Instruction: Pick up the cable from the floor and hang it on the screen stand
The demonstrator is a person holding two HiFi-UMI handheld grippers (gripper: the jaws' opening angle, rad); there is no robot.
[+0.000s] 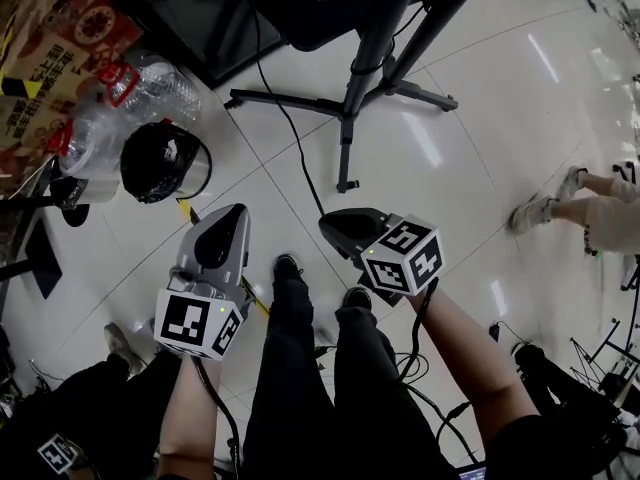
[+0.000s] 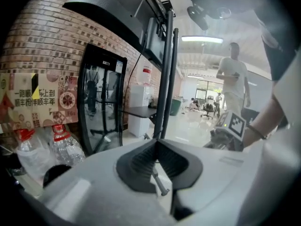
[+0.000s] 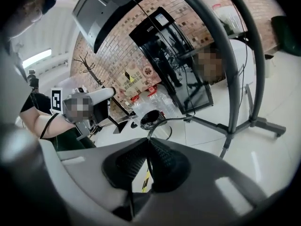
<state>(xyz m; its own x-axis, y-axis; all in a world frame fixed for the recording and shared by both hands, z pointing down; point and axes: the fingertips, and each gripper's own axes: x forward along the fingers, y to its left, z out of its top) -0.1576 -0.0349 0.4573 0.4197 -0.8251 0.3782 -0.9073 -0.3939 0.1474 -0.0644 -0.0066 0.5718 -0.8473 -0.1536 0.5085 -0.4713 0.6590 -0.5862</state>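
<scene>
Your right gripper point(image 1: 333, 224) is clamped on the black cable point(image 3: 173, 118). In the right gripper view the ribbed pads point(image 3: 164, 161) pinch it. It runs out past the tips and arcs right toward the foot of the screen stand point(image 3: 232, 88). In the head view the cable point(image 1: 298, 148) trails from these jaws across the white tiled floor point(image 1: 480, 138) toward the far stand legs.

Your left gripper point(image 1: 232, 213) sits just left of the right one, both pointing away from you at the stand point(image 1: 362, 68). In the left gripper view its jaws point(image 2: 156, 142) meet at the tips. A thin grey pin-like piece point(image 2: 158, 179) lies in the gap behind them. I cannot tell whether it is a cable end or part of the tool.

Beyond those tips rise the stand's two dark posts point(image 2: 164, 79), carrying the screen point(image 2: 108, 11) up at the left. Left of the stand are a glass-door cabinet point(image 2: 101, 102) against the brick wall point(image 2: 51, 36), two clear water bottles point(image 1: 150, 86) and a black helmet point(image 1: 160, 163). Your shoes point(image 1: 288, 266) are on the floor between the grippers, and another person's legs point(image 1: 570, 203) are at the far right.
</scene>
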